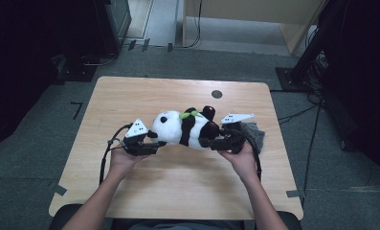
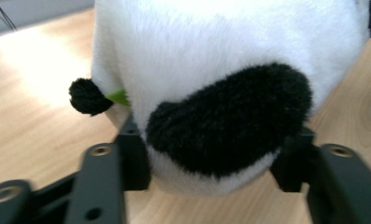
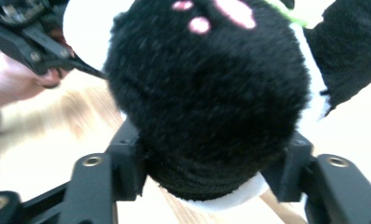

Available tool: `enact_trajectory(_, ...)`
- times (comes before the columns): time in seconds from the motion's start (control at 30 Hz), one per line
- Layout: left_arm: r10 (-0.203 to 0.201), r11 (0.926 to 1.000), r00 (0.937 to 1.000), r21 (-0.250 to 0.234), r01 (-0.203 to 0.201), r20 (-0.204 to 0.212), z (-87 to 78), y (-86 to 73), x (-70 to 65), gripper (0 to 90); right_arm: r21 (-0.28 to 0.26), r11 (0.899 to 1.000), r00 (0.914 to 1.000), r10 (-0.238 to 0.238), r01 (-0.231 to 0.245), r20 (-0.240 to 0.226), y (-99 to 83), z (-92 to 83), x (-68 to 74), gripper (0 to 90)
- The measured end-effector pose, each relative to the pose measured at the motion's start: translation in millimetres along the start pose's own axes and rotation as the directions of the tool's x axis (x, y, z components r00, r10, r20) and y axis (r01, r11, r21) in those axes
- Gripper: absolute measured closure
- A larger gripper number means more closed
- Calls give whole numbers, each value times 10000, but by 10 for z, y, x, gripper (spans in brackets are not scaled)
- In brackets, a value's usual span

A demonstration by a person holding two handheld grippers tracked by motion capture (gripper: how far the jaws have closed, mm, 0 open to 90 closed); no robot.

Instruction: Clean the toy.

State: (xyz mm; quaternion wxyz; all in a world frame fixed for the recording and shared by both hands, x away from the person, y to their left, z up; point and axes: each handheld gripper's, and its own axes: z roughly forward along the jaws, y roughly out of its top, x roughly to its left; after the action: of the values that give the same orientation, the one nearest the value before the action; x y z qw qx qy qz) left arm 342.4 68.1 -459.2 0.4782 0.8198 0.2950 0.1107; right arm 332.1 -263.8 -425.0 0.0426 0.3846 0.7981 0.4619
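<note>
A black-and-white plush panda (image 1: pixel 187 127) lies on its side across the middle of the wooden table (image 1: pixel 130 96), head to the left. My left gripper (image 1: pixel 154 141) has its jaws on either side of the head; in the left gripper view its pads press into the white fur and black ear (image 2: pixel 230 121). My right gripper (image 1: pixel 209 142) grips the other end. In the right gripper view a black foot (image 3: pixel 206 93) with pink toe marks bulges between its jaws, touching both pads.
A dark grey cloth bundle (image 1: pixel 252 132) lies just right of the right hand. A small black round disc (image 1: pixel 217 94) sits in the tabletop behind the panda. The other hand (image 3: pixel 15 79) and its gripper (image 3: pixel 29 32) appear at the upper left of the right gripper view.
</note>
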Motion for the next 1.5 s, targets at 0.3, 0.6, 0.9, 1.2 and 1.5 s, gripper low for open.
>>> enact_trajectory(0.3, -1107, 9938, 9928, 23, 1108, 458, -61, 33, 109, 537, -650, 9976, 9996, -249, 240, -135, -63, -10, -74, 284)
enact_trajectory(0.6, -2008, 9786, 9786, -376, 2025, 462, -178, 61, 251, 533, -620, 9944, 9962, -850, 858, 167, -190, -35, -88, 346)
enact_trajectory(0.9, -2395, 9702, 9668, -157, 2418, 894, -189, 105, 227, 522, -98, 9858, 9845, -1671, 1679, 535, -261, 147, -77, 301)
enact_trajectory(1.2, -2142, 9767, 9717, 126, 2140, 992, -78, 127, 75, 520, 76, 9705, 9564, -2389, 2411, 1682, -244, 222, 19, 322)
enact_trajectory(1.5, -1916, 9807, 9785, -243, 1939, 760, -77, 132, 69, 368, -242, 9810, 9660, -1850, 1924, 1808, -164, 107, 64, 582)
